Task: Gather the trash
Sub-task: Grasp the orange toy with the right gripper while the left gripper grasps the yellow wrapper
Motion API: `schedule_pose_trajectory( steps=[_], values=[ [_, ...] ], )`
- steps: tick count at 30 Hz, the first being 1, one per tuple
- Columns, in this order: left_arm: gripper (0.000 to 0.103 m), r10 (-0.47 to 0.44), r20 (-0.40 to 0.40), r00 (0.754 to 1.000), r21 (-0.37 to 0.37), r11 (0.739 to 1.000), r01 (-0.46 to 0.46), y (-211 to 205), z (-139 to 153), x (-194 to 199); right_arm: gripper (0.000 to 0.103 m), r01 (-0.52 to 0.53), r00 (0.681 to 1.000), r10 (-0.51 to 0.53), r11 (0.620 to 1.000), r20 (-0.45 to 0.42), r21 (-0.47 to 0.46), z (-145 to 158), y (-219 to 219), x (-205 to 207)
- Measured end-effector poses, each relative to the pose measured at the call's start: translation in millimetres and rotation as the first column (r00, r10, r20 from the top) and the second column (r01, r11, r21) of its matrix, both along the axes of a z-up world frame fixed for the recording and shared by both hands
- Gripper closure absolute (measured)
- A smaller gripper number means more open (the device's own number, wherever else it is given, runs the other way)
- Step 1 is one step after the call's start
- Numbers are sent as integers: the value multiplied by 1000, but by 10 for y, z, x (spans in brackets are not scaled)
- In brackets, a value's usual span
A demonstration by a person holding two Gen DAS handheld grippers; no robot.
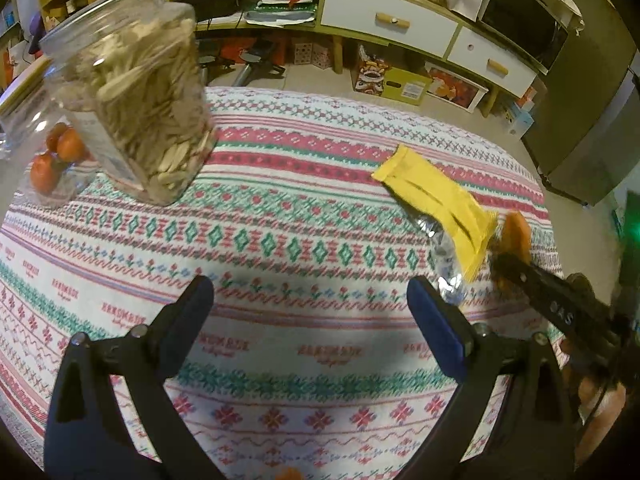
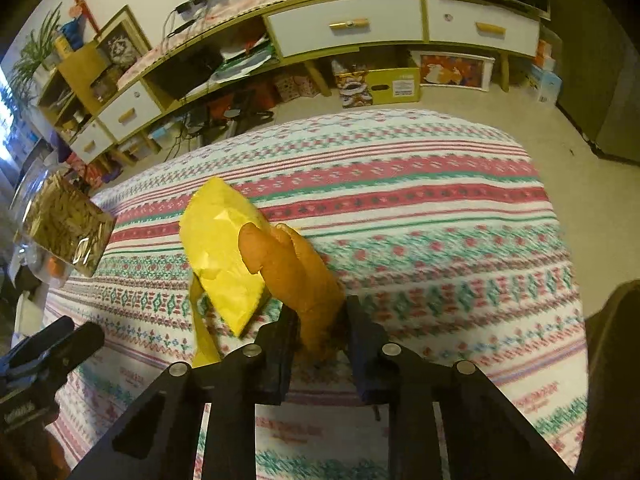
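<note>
A yellow wrapper [image 1: 434,198] [image 2: 222,248] with a silver inside lies tilted on the right side of the patterned tablecloth [image 1: 280,220]. An orange piece that looks like peel [image 2: 288,268] [image 1: 517,232] rests against its near end. My right gripper [image 2: 322,312] [image 1: 504,256] is shut on the orange piece. I cannot tell whether the wrapper's edge is pinched too. My left gripper [image 1: 308,286] [image 2: 52,344] hangs open over the cloth, left of the wrapper, with nothing between its fingers.
A clear jar of pale seeds [image 1: 148,112] [image 2: 64,224] stands at the table's left. Beside it, small orange fruits [image 1: 56,156] sit in a clear container. Beyond the far edge are the floor and a low cabinet with white drawers [image 1: 388,20].
</note>
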State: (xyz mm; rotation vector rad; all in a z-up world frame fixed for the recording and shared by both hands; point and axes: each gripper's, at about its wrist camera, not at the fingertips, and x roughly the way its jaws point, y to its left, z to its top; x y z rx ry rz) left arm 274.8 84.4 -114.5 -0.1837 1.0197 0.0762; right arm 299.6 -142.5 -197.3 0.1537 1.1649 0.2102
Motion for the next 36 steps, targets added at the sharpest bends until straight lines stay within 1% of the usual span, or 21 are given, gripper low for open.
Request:
schedule_pose_trajectory(
  steps=[1, 4, 5, 10, 12, 15, 16, 18, 20, 23, 24, 25, 27, 29, 30, 31, 35, 36],
  values=[
    [6, -5, 0, 1000, -5, 1000, 5, -36, -6, 47, 80, 5, 1000, -5, 1000, 3, -2, 33, -59, -27],
    [13, -29, -6, 1000, -9, 1000, 29, -176, -18, 176, 80, 20, 999, -20, 1000, 28, -9, 144, -255, -111],
    [14, -33, -5, 999, -8, 999, 33, -208, -17, 201, 80, 24, 999, -24, 1000, 32, -12, 170, -311, -131],
    [15, -35, 5, 999, -38, 999, 35, -495, 3, 409, 80, 53, 997, -51, 998, 50, -44, 318, -702, -248],
    [15, -21, 16, 1000, -63, 998, 22, -618, 16, 525, 80, 62, 997, -59, 997, 58, -55, 369, -850, -285],
    [15, 6, 10, 1000, -77, 997, -6, -752, -13, 678, 80, 76, 995, -72, 995, 65, -58, 409, -1006, -333],
    [15, 15, 9, 1000, -75, 997, -15, -785, -26, 707, 80, 79, 995, -75, 995, 66, -58, 416, -1041, -342],
    [15, 39, 7, 999, -43, 998, -39, -855, -77, 781, 80, 83, 995, -80, 995, 67, -56, 413, -1114, -357],
    [15, 56, -12, 998, -22, 998, -56, -898, -157, 831, 80, 86, 994, -82, 995, 66, -54, 396, -1155, -376],
    [15, 95, -58, 994, -23, 995, -96, -910, -303, 867, 80, 88, 994, -86, 995, 63, -39, 363, -1225, -402],
    [15, 109, -65, 992, -22, 994, -111, -911, -345, 856, 80, 89, 994, -87, 995, 61, -37, 359, -1244, -408],
    [15, 114, -52, 992, -7, 993, -114, -928, -351, 830, 80, 90, 994, -88, 995, 58, -36, 350, -1263, -415],
    [20, 106, -44, 993, 11, 994, -106, -965, -349, 777, 80, 95, 994, -93, 995, 54, -42, 345, -1295, -431],
    [34, 89, -38, 995, 18, 996, -89, -982, -328, 708, 80, 105, 993, -102, 994, 53, -43, 367, -1326, -457],
    [38, 82, -38, 996, 10, 997, -82, -984, -321, 667, 80, 109, 993, -106, 993, 53, -42, 381, -1333, -460],
    [44, 75, -38, 996, -1, 997, -75, -967, -309, 619, 80, 116, 992, -114, 993, 51, -36, 406, -1352, -481],
    [54, 44, -52, 998, 2, 999, -44, -917, -282, 493, 80, 138, 989, -137, 990, 57, -25, 552, -1410, -594],
    [55, 33, -56, 998, 4, 999, -33, -902, -273, 436, 80, 139, 989, -137, 990, 63, -26, 608, -1413, -626]
  ],
)
